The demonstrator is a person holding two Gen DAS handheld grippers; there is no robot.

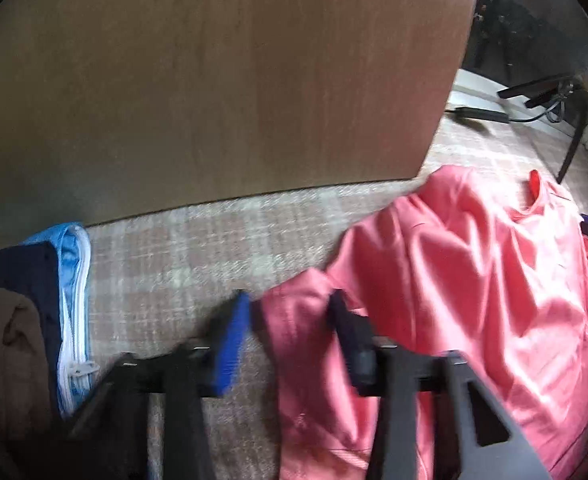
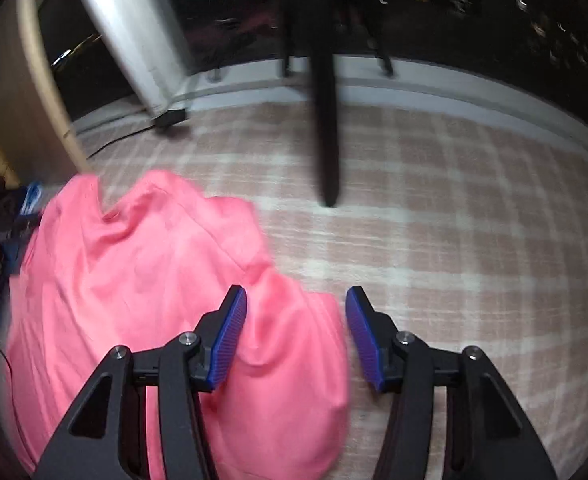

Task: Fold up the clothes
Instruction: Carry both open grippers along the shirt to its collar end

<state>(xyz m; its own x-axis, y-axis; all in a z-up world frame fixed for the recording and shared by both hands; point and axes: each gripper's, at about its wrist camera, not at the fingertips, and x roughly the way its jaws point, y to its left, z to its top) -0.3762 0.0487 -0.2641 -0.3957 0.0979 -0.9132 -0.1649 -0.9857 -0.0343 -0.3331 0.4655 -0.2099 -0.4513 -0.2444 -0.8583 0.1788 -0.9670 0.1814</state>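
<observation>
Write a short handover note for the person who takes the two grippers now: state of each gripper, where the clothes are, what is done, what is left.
Left gripper: open, jaws on either side of an edge of the pink shirt, not closed on it.
Right gripper: open, over the shirt's other edge; nothing held.
The shirt lies crumpled on the checked carpet beside a wooden panel.
A pile of other clothes sits at the left.
Done: no fold visible on the shirt.
Left: grip, spread flat, fold.

Pink shirt [image 2: 141, 280]: soft cloth, slight sheen, creased. Carpet [image 2: 454, 220]: rough woven plaid. Cabinet panel [image 1: 213, 80]: smooth matt wood grain. Right tool [image 2: 296, 336]: matt black plastic, ribbed blue pads [image 2: 229, 344], metal screws.
</observation>
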